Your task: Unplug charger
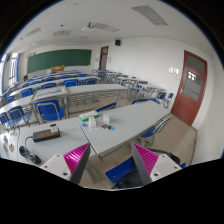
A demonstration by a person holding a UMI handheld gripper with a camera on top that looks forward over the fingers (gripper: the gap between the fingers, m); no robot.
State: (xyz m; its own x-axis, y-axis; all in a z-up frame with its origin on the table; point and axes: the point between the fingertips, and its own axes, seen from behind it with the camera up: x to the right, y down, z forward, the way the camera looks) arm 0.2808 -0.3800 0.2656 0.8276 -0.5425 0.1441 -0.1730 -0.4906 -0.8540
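My gripper (pixel 113 166) is open and empty, its magenta pads (pixel 78 157) wide apart, held high above the desks. Between the fingers I see only the floor and a blue chair (pixel 118 172). On the light desk (pixel 120 135) ahead of the left finger lies a dark flat box (pixel 45 133), with a dark cable (pixel 30 155) looping by the desk's near end. I cannot make out a charger or a plug from here. Small white and green items (pixel 92 121) stand further along the desk.
This is a classroom with rows of desks and blue chairs (pixel 50 98). A green chalkboard (pixel 58 61) hangs on the far wall. A red-brown door (pixel 188 88) is on the right wall. An aisle of floor (pixel 175 135) runs along the right.
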